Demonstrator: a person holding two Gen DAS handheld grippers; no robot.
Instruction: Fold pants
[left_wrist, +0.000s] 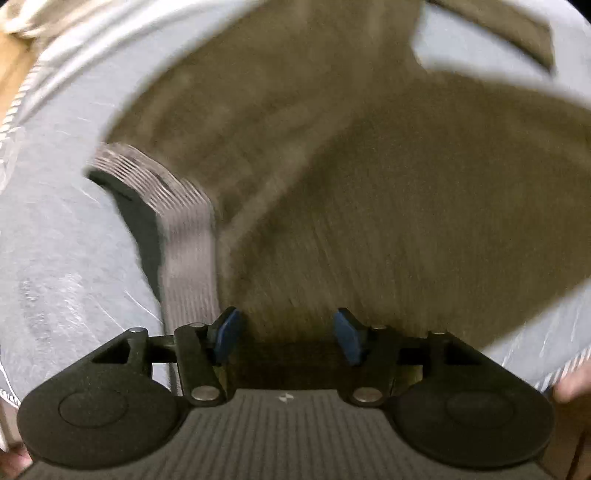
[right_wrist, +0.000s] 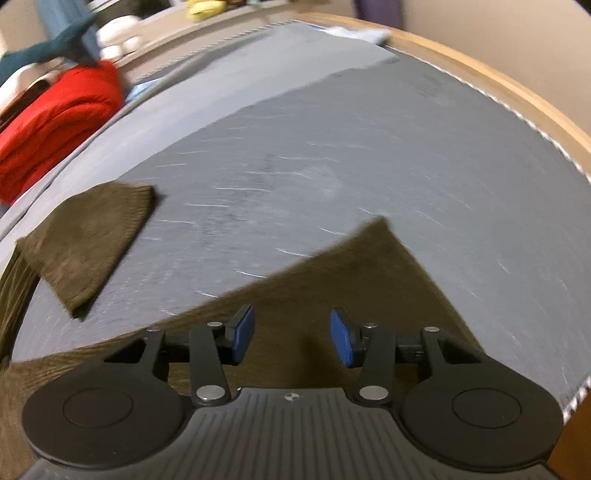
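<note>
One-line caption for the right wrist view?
Open right tool poised over olive-brown pants spread on a gray mat, folded red garment at the far edge.

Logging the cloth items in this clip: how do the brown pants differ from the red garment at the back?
The brown pants lie spread flat on the grey mat, legs splayed apart; the red garment sits off the mat's far edge, bunched in a thick folded pile. The pants are dull olive-brown, the garment bright red. The pants lie right under the open right tongs; the garment is far from them. Both are soft cloth.
</note>
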